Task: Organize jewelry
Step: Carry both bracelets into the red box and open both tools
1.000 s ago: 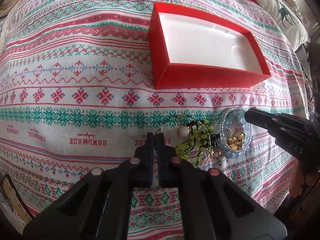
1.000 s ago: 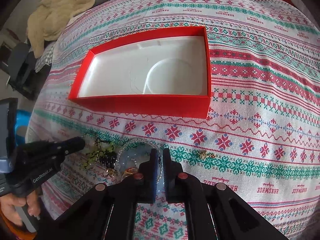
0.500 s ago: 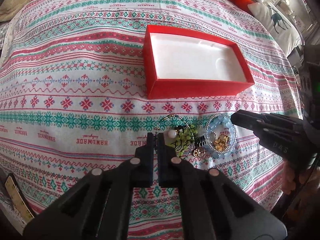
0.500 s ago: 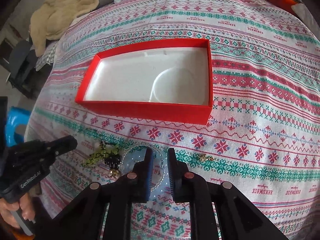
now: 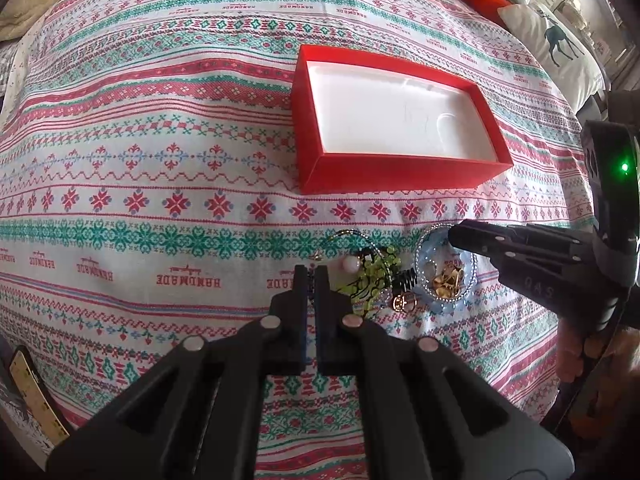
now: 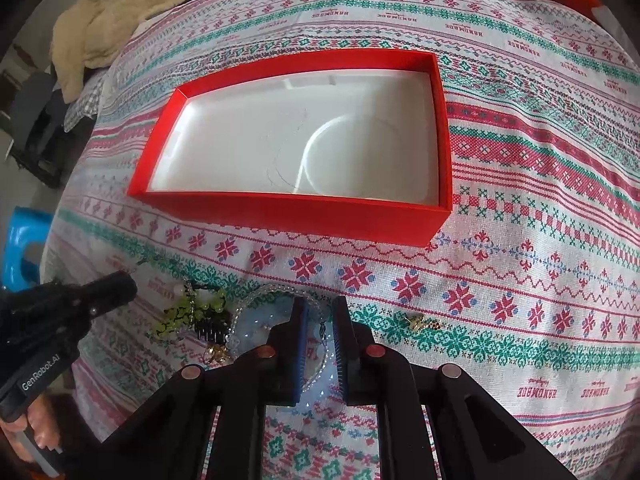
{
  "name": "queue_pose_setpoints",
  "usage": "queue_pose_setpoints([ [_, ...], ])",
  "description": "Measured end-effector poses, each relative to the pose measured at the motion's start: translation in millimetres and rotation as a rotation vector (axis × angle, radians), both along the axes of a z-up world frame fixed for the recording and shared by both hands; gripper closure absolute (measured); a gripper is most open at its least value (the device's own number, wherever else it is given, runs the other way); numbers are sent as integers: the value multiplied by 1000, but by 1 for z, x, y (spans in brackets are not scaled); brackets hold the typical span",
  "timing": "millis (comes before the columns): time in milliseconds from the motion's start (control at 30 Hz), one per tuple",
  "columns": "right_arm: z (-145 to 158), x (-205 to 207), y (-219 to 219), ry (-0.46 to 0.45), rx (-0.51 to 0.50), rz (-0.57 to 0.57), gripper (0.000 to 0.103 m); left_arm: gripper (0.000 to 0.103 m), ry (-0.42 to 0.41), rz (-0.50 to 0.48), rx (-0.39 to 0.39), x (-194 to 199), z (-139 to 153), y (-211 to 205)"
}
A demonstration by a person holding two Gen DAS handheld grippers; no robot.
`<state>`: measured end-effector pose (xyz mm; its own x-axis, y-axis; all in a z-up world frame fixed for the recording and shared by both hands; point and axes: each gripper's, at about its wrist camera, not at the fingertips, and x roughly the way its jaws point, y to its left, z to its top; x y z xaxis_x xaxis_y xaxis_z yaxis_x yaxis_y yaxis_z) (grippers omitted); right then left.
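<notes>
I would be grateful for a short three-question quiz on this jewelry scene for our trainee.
1. True or false: the red box already holds some jewelry.
2. The bead bracelet lying around the gold pieces is: A light blue, B red, C black.
3. Which item lies alone on the tablecloth, apart from the jewelry pile?

Key: 1 false, its white inside is bare; 2 A; 3 the small gold earring.
</notes>
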<state>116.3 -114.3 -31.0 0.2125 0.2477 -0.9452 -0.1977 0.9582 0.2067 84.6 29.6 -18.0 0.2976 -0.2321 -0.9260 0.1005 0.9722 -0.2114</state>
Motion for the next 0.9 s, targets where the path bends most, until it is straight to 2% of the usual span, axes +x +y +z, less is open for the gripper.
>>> queue_pose_setpoints([
  [367,30,-14,-3,-67,65,14,94,99,-42,5,-38,-5,19,8],
  [400,33,-15,-2,-74,71,17,99,99,-48,5,-43,-6,22,8],
  [433,37,-17,-1,-81,76,21,100,99,-57,4,-48,-7,25,8],
  [733,62,-25,-7,-145,89,13,100,99,-95,3,-69,-7,41,7],
  [900,78,-27,-16,-197,121,-6,100,99,-141,0,-109,-2,57,10],
])
